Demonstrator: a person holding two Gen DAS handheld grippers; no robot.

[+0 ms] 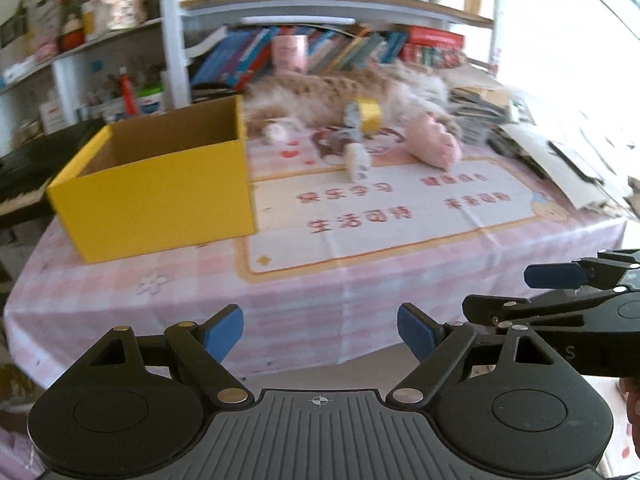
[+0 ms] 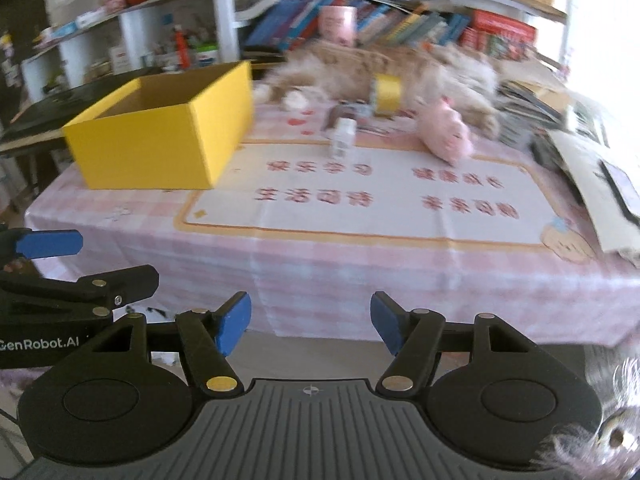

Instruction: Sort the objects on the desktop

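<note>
Two grippers low at the near edge of a table point(image 1: 120, 304) with a pink checked cloth. Left gripper point(image 1: 320, 338) with blue pads point(image 1: 224, 334) spread wide, nothing between them. Right gripper point(image 2: 310, 330) just beside it, jaws opening, blue pads point(image 2: 234, 328) apart, also nothing between them. Each gripper in sight from the other's camera, side on.

On the left of the table, a big yellow box point(image 1: 160, 188), open on top, brown inside. Looks empty from here, though the floor of it is partly hidden.

In the middle, a pale mat point(image 1: 384, 216) with red writing and an orange border, flat on the cloth.

At the far edge of the mat, a small white box point(image 2: 342, 138), well apart from both grippers. Just behind it, a yellow roll of tape point(image 2: 386, 94), standing on its side, with some small grey bits beside it, too blurry to tell. To the right, a pink soft toy point(image 2: 450, 136), lying down.

At the far side, a fluffy tan and white cat point(image 2: 400, 64), stretched out along the table, touching or nearly touching the tape.

On the far right, a messy pile of papers and cardboard point(image 1: 560, 152). Behind all, shelves point(image 1: 320, 8) full of books and toys, blurry.
</note>
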